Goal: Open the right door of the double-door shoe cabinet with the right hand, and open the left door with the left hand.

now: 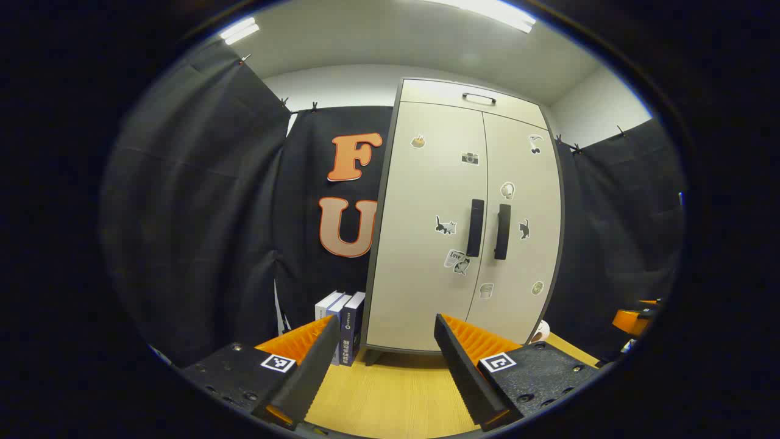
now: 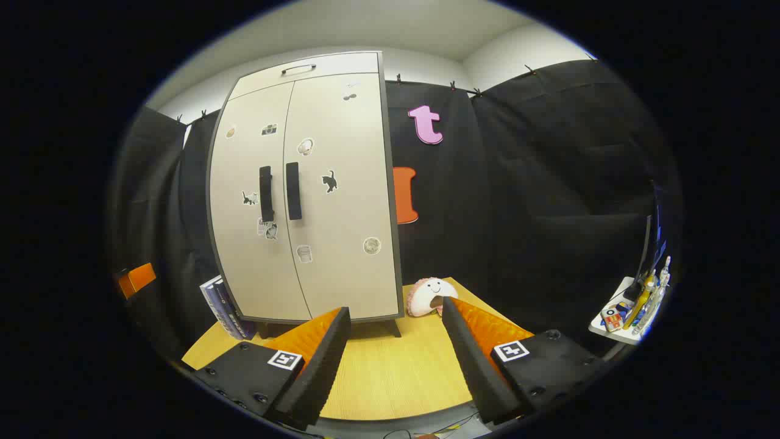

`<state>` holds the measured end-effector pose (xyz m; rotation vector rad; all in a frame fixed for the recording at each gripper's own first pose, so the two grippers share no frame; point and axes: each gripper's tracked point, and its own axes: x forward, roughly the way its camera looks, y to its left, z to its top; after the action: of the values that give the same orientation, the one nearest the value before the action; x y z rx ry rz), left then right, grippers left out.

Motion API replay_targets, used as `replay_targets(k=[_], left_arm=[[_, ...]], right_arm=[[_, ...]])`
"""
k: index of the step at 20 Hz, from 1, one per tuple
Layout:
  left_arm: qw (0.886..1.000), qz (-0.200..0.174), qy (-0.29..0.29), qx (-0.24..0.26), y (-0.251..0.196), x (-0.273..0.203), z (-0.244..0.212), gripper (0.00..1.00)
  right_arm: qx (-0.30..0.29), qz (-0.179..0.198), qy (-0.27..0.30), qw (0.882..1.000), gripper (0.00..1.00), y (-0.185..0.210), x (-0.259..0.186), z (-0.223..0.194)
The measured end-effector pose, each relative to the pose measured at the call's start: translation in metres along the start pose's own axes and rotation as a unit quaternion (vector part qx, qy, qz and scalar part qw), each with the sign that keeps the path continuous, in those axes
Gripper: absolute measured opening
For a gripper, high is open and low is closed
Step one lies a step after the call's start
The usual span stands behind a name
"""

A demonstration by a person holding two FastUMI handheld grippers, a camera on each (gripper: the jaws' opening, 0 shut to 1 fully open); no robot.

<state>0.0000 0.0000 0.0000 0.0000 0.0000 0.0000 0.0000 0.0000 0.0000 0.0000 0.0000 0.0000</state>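
Light: bright and even, from ceiling lamps overhead.
Glare: the lamps burn out to white; soft sheen on the cabinet top.
Shadows: faint, short, under the cabinet on the worktop.
Focus: sharp mid-frame; stickers readable as shapes.
Distortion: strong fisheye, cabinet edges bow, rim darkens and softens.
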Motion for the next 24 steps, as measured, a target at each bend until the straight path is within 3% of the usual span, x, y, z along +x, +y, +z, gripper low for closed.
replay_targets(k=[1,2,11,24], left_arm=[[1.000,-0.007,0.002,0.000,-0.004,0.000,0.000,0.95],[1.000,-0.013,0.005,-0.001,-0.007,0.000,0.001,0.95],[0.999,-0.033,-0.011,0.000,-0.013,0.001,0.023,0.95],[0.999,-0.029,0.000,-0.020,-0.005,0.002,0.029,0.95]], right_arm=[[0.002,-0.003,-0.001,1.000,0.89,-0.002,-0.001,0.002],[0.004,-0.007,-0.002,1.000,0.99,-0.004,-0.003,0.004],[-0.003,-0.020,-0.019,1.000,0.99,-0.007,-0.013,0.023],[-0.006,-0.025,-0.011,1.000,0.99,-0.005,-0.022,0.029]])
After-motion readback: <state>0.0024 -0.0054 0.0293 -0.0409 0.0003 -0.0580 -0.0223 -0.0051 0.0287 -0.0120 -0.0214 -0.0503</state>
